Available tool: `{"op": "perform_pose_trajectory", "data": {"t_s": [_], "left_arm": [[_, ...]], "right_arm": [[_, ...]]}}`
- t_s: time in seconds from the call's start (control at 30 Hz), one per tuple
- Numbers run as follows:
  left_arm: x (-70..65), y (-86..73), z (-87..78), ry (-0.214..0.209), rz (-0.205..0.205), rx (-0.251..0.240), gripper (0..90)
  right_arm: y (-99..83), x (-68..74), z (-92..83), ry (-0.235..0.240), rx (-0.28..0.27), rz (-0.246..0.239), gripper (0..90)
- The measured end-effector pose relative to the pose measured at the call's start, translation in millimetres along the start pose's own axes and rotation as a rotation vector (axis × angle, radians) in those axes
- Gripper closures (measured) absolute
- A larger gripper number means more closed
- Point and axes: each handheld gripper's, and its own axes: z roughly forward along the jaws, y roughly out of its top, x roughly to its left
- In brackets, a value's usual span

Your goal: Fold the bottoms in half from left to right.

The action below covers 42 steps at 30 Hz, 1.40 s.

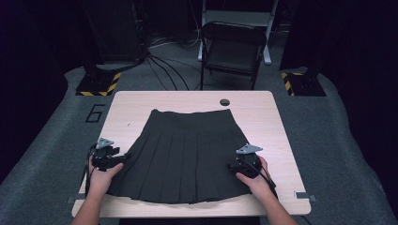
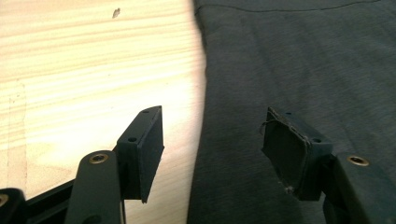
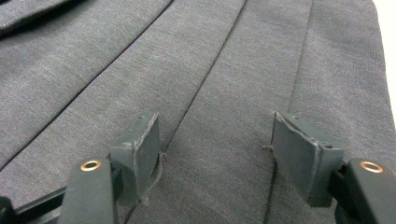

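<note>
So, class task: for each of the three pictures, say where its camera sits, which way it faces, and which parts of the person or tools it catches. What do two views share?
High view: above the person's side, facing forward and down on the table and skirt; forearms, left claw, right claw.
Left gripper view: rides the left claw, facing the skirt's edge on bare wood; open jaws.
Right gripper view: rides the right claw, facing pleats; open jaws.
Shared: the dark pleated skirt.

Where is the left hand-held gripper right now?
High view: left hand-held gripper sits at the pleated skirt's left edge, jaws open astride it over the table.
</note>
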Motion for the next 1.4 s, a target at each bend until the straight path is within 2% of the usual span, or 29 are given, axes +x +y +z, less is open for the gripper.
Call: {"op": "perform_pose_trajectory", "data": {"t_s": [0.13,0.17,0.2,0.43,0.6,0.67,0.7,0.83,0.87,0.93,1.0,1.03,1.07,1.1,1.13,1.17,1.2,1.3,1.37,1.4], "left_arm": [[0.7,-2.1,5.9,-0.005,-0.005,0.025,37.3],[0.0,-2.2,6.9,-0.007,0.001,0.035,36.8],[-1.2,-2.7,9.0,-0.002,0.005,0.028,36.6],[-9.8,-3.2,19.0,-0.025,0.047,0.072,36.6],[-13.5,-2.9,22.0,-0.023,0.054,0.071,36.8],[-13.8,-2.8,22.3,-0.019,0.061,0.074,37.1],[-14.8,-3.7,23.8,-0.015,0.059,0.056,37.1],[-17.9,-3.5,24.4,-0.013,0.090,0.060,41.5],[-18.9,-3.6,24.4,-0.008,0.103,0.061,42.9],[-19.4,-4.0,24.4,-0.008,0.103,0.059,44.0],[-20.5,-4.4,24.9,0.001,0.108,0.051,45.8],[-21.2,-4.9,25.8,0.002,0.109,0.038,47.4],[-21.2,-4.9,25.8,0.002,0.109,0.038,49.6],[-22.4,-4.7,25.8,-0.003,0.114,0.039,51.8],[-22.4,-4.7,25.8,-0.003,0.114,0.039,53.6],[-22.9,-3.8,24.7,-0.008,0.118,0.055,54.9],[-23.3,-3.8,24.7,-0.010,0.117,0.054,56.1],[-24.1,-4.3,25.5,-0.010,0.114,0.043,59.3],[-24.1,-3.8,24.7,-0.023,0.114,0.052,62.3],[-24.0,-3.7,24.6,-0.027,0.115,0.055,63.5]], "right_arm": [[-0.3,-0.6,0.3,0.000,-0.001,-0.007,31.9],[-0.6,-1.8,-0.2,0.004,0.003,-0.022,31.9],[-0.6,-1.7,-0.1,0.004,0.002,-0.020,31.8],[-0.7,-1.9,-0.1,0.004,-0.005,-0.021,31.6],[-1.2,-2.9,-1.0,-0.003,-0.005,-0.023,31.5],[-1.1,-2.1,-1.0,-0.007,-0.010,-0.005,31.5],[-1.3,-1.9,-2.0,-0.005,-0.001,0.000,31.5],[-2.5,-5.4,-2.7,-0.016,-0.009,-0.020,31.5],[-2.1,-4.8,-3.5,-0.019,-0.008,-0.001,31.5],[-2.0,-6.5,-5.2,-0.027,-0.016,0.017,31.5],[-2.8,-11.4,-7.0,-0.038,-0.018,0.003,31.5],[-2.8,-11.5,-7.5,-0.043,-0.015,0.033,31.3],[-2.8,-11.5,-7.5,-0.043,-0.015,0.033,31.3],[-3.8,-16.7,-7.6,-0.060,-0.012,0.028,30.8],[-4.1,-17.5,-7.9,-0.072,-0.011,0.057,30.6],[-4.8,-20.1,-8.2,-0.073,-0.013,0.056,30.3],[-5.0,-21.4,-9.1,-0.079,-0.011,0.074,30.1],[-6.1,-26.9,-11.1,-0.090,-0.018,0.069,30.0],[-7.7,-32.5,-13.1,-0.107,-0.026,0.105,29.6],[-8.4,-34.9,-13.8,-0.106,-0.020,0.103,29.6]]}}
